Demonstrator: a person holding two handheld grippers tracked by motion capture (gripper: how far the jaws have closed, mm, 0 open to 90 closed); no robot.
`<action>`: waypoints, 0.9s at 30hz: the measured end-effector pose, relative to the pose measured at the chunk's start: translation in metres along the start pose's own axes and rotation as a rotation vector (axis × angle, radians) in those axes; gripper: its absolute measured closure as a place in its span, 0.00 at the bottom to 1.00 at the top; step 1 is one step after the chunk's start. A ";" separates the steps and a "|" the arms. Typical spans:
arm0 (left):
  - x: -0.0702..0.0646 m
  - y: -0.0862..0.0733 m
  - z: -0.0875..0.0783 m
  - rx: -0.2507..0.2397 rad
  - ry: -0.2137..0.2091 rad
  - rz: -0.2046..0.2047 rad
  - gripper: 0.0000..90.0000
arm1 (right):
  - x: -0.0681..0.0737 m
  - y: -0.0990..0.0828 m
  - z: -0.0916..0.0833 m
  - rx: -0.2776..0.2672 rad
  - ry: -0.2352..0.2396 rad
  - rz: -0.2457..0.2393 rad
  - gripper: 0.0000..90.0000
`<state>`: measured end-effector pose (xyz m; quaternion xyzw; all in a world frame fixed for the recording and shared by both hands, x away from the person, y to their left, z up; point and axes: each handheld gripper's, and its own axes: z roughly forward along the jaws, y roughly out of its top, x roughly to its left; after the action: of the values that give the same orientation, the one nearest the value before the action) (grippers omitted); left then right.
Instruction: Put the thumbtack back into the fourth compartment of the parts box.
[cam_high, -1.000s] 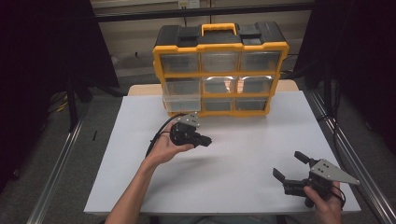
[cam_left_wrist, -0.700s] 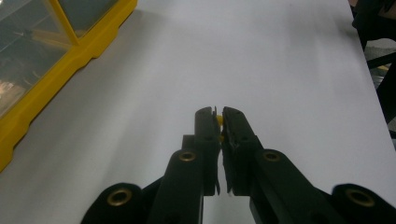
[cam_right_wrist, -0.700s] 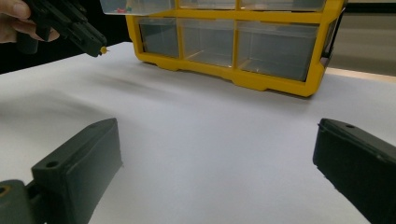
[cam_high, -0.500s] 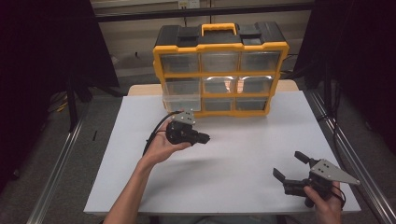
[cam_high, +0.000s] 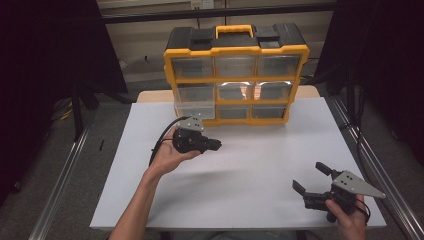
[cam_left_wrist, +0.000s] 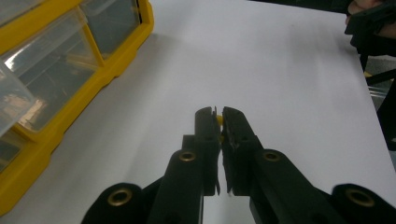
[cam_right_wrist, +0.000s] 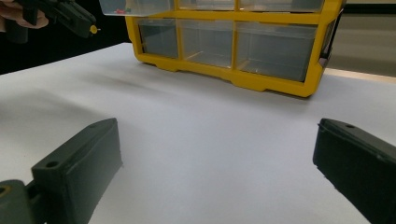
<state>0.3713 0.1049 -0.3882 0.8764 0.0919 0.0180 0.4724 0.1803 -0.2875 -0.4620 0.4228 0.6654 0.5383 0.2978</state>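
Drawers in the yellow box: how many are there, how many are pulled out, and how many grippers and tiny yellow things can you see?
Drawers in the yellow box: 9
Drawer pulled out: 1 of those 9
Grippers: 2, left gripper and right gripper
Tiny yellow piece pinched in the left gripper: 1
Total: 12 things, plus the box.

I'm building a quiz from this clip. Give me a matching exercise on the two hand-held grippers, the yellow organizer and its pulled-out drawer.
Things:
1. left hand-held gripper
2. right hand-held gripper
3. organizer
4. pulled-out drawer

States:
A. jaws wide apart, nothing between them
B. juts out, middle row, left column
C. shut on a small yellow piece
D. stands at the table's far edge

Pairs: 1-C, 2-A, 3-D, 4-B
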 end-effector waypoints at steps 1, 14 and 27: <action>0.000 0.001 -0.002 0.004 0.003 0.006 0.95 | 0.000 0.000 0.000 0.000 0.000 0.002 0.01; 0.002 0.008 -0.021 -0.048 0.031 0.006 0.95 | -0.001 0.000 0.001 -0.004 -0.002 -0.002 0.01; 0.009 0.025 -0.046 -0.081 0.059 0.008 0.95 | 0.000 0.001 0.002 -0.005 -0.006 0.000 0.01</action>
<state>0.3784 0.1310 -0.3423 0.8561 0.1015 0.0492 0.5044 0.1822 -0.2866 -0.4618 0.4239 0.6632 0.5386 0.3008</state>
